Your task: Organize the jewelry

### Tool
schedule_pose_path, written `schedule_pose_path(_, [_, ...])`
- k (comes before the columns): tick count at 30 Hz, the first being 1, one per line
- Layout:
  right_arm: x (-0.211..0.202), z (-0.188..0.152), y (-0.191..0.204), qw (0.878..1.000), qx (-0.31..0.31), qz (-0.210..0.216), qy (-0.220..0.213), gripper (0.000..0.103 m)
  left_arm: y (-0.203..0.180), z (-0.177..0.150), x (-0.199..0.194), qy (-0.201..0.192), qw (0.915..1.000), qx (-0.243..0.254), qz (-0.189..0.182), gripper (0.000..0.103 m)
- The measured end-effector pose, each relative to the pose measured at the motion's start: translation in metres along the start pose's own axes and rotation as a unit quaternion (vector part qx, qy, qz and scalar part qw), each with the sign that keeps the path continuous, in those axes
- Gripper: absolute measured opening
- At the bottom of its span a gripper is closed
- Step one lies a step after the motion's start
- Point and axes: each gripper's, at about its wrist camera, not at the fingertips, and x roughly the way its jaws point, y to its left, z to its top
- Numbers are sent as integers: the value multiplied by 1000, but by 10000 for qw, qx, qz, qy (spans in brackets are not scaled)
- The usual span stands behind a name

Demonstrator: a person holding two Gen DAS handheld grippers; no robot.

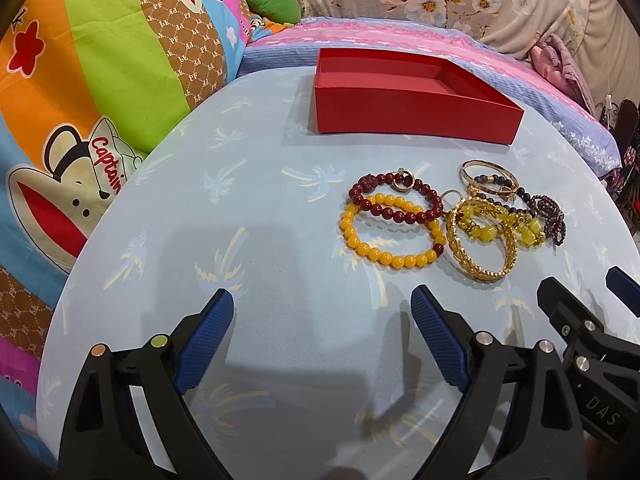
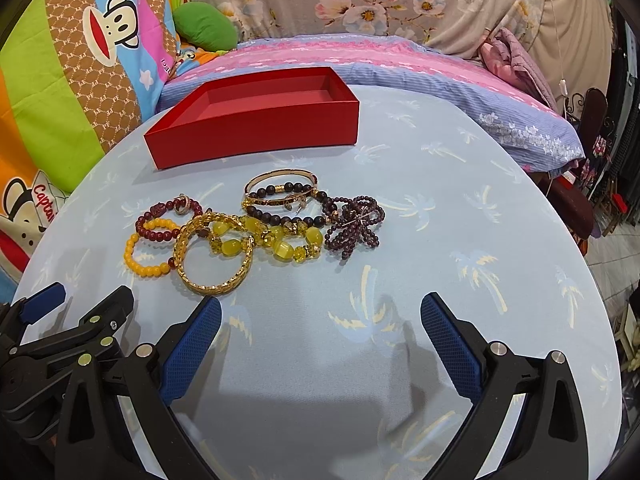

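Note:
An open red box stands empty at the far side of a round table. In front of it lies a cluster of jewelry: a yellow bead bracelet, a dark red bead bracelet, a wide gold bangle, thin gold bangles, a yellow stone bracelet and a purple bead piece. My left gripper is open and empty, near and left of the cluster. My right gripper is open and empty, just in front of the cluster.
The table has a light blue palm-print cloth. A bed with a pink and blue cover and colourful cartoon pillows lies behind and to the left. The right gripper's fingers show beside my left one.

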Motion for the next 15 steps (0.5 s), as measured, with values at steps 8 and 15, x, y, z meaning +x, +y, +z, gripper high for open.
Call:
schedule_pose_path(8, [-1, -1, -1, 10000, 30, 20, -23, 96, 1, 1, -1, -51, 10000, 29, 23, 86])
schedule_pose_path(15, [-3, -1, -2, 10000, 14, -11, -30, 96, 0, 0, -6, -98, 9999, -11, 27, 86])
